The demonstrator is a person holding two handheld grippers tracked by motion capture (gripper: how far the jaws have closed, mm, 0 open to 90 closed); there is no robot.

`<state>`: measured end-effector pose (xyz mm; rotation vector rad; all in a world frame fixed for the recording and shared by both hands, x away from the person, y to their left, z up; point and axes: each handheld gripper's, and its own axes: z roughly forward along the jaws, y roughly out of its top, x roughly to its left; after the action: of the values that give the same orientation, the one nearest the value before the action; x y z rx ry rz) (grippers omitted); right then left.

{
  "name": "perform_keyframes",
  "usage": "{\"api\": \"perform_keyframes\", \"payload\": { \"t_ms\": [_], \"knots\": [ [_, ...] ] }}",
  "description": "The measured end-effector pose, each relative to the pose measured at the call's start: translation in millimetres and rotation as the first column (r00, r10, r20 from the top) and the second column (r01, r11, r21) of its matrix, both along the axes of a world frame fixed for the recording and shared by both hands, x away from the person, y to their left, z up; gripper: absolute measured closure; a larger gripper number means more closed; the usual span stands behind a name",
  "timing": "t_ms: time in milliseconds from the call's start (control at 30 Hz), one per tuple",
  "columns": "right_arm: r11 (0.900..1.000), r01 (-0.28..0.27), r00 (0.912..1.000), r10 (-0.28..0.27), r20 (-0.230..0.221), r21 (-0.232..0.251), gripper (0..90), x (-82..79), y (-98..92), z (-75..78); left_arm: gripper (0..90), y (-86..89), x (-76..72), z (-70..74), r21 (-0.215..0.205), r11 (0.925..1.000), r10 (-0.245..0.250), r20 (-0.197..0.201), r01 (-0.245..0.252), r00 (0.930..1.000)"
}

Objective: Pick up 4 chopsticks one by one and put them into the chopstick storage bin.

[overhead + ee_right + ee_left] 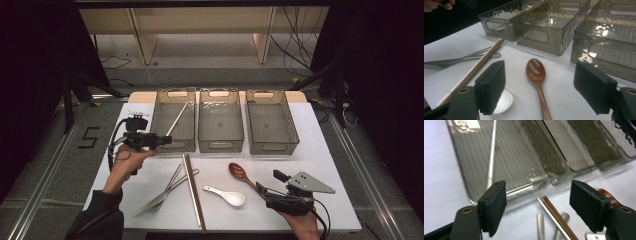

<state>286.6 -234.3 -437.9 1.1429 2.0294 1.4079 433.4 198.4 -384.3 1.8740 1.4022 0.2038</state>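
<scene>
Three smoky clear bins stand in a row at the back of the white table. The left bin (173, 147) (524, 157) holds one metal chopstick (178, 119) (492, 155) lying at a slant. My left gripper (167, 140) (537, 205) hovers at that bin's front left corner, open, with nothing between its pads. My right gripper (267, 182) (539, 87) rests low at the table's front right, open, with the handle of a brown wooden spoon (240, 172) (535, 70) running between its jaws, untouched.
On the table's front half lie a pair of brown chopsticks (192, 187) (479, 66), a fork and knife (165, 192), and a white ceramic spoon (227, 195) (504, 101). The middle bin (220, 145) and right bin (272, 147) hold nothing.
</scene>
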Motion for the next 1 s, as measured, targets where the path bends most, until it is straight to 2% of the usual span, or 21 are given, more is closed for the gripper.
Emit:
{"api": "perform_keyframes", "payload": {
  "t_ms": [33,67,167,267,400,433,633,733,1000],
  "knots": [
    [1.000,0.000,1.0000,0.000,0.000,-0.001,26.4,-0.1,0.2,-0.1,28.8,-4.5,-10.5,-5.1,0.000,0.9999,-0.014,-0.004,0.014,0.9999],
    [1.000,-0.001,1.0000,0.001,0.000,0.000,26.4,-0.1,0.3,-0.1,28.6,-4.5,-10.5,-5.1,0.000,0.9999,-0.014,-0.004,0.014,0.9999],
    [1.000,-0.001,1.0000,0.001,-0.002,0.001,26.4,-0.4,0.6,0.1,27.7,-12.7,-26.1,-15.0,-0.003,0.9997,-0.026,-0.006,0.026,0.9996],
    [1.000,-0.003,1.0000,0.003,-0.001,0.001,26.4,-0.7,0.8,0.4,27.0,-21.1,-39.0,-22.8,0.011,0.9988,-0.048,-0.024,0.048,0.9986],
    [1.000,-0.003,1.0000,0.003,-0.001,0.002,26.4,-0.7,0.8,0.4,25.9,-31.2,-54.3,-30.6,0.037,0.9970,-0.066,-0.028,0.067,0.9974],
    [1.000,-0.004,1.0000,0.004,-0.002,0.001,26.4,-0.8,0.8,0.4,25.9,-33.6,-57.5,-35.3,0.037,0.9968,-0.069,-0.041,0.071,0.9968],
    [1.000,-0.004,1.0000,0.004,0.000,0.001,26.4,-0.7,0.8,0.5,25.7,-37.6,-62.1,-40.8,0.045,0.9965,-0.069,-0.049,0.071,0.9964],
    [1.000,-0.003,1.0000,0.003,-0.002,0.000,26.4,-1.0,1.0,0.7,25.7,-38.9,-62.8,-47.7,0.054,0.9964,-0.062,-0.065,0.065,0.9960],
    [1.000,-0.005,1.0000,0.005,0.000,0.000,26.3,-1.0,1.1,0.7,27.0,-50.1,-72.8,-59.0,0.095,0.9928,-0.064,-0.095,0.073,0.9935]
  ]
}}
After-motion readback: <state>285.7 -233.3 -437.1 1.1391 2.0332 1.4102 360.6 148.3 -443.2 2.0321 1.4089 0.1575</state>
